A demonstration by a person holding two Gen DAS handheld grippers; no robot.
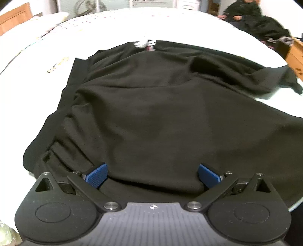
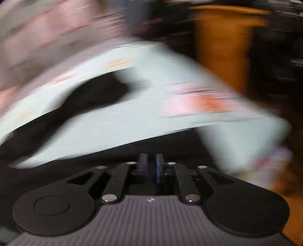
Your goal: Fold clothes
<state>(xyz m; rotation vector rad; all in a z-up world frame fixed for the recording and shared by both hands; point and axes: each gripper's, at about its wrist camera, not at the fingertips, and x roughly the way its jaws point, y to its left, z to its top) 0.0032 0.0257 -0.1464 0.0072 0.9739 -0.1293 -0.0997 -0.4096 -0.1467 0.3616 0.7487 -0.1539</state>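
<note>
A black garment (image 1: 151, 113) lies spread on the white bed (image 1: 113, 24), with a white tag (image 1: 144, 43) at its far collar and one sleeve (image 1: 280, 79) stretched out to the right. My left gripper (image 1: 152, 170) is open just above the near hem, its blue pads (image 1: 97, 175) wide apart and black cloth between them. The right wrist view is heavily blurred. In it my right gripper (image 2: 151, 159) has its pads nearly together over dark cloth (image 2: 98, 94); I cannot tell whether cloth is pinched between them.
A pillow (image 1: 51, 19) lies at the far left of the bed. A person in dark clothes (image 1: 244, 11) sits at the far right beside a dark clothes pile (image 1: 269, 28). A wooden bed frame (image 1: 295, 54) stands at the right, and a wooden post (image 2: 221, 47) beyond the bed corner.
</note>
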